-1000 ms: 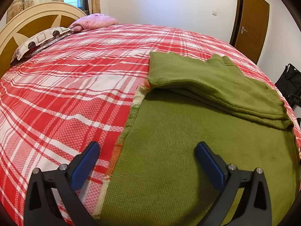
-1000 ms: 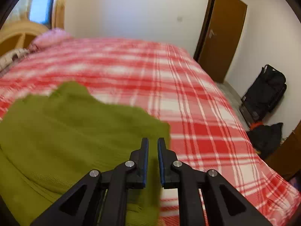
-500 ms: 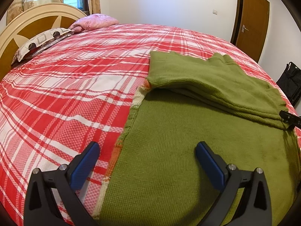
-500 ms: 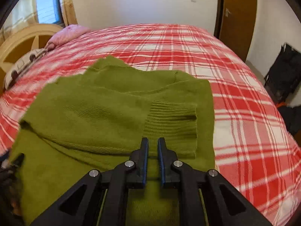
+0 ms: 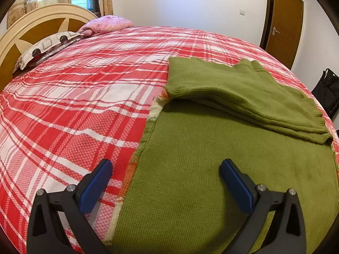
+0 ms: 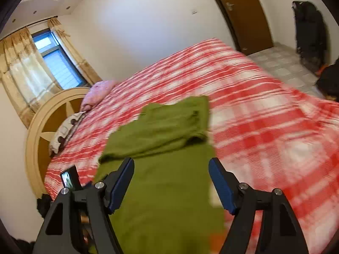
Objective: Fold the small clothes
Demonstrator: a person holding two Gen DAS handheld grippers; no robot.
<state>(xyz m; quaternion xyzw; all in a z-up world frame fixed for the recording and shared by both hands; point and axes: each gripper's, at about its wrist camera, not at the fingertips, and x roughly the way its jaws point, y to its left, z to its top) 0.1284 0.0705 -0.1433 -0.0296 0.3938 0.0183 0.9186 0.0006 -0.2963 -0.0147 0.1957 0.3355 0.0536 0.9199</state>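
Observation:
A green knitted sweater (image 5: 211,169) lies flat on the red plaid bed (image 5: 74,105), with a sleeve (image 5: 243,97) folded across its upper part. My left gripper (image 5: 167,173) is open and empty, low over the sweater's left edge near the hem. The sweater also shows in the right wrist view (image 6: 165,169), blurred. My right gripper (image 6: 171,177) is open and empty, above the sweater's lower body, apart from the cloth.
Pillows (image 5: 46,46) and a wooden headboard (image 5: 27,31) stand at the bed's far left. A brown door (image 5: 284,21) and black bags (image 5: 326,89) are on the right. Tiled floor (image 6: 281,67) lies beyond the bed's right edge.
My right gripper has opened, drawn back and tilted away from the folded sleeve. The sleeve stays lying across the sweater. My left gripper has not moved.

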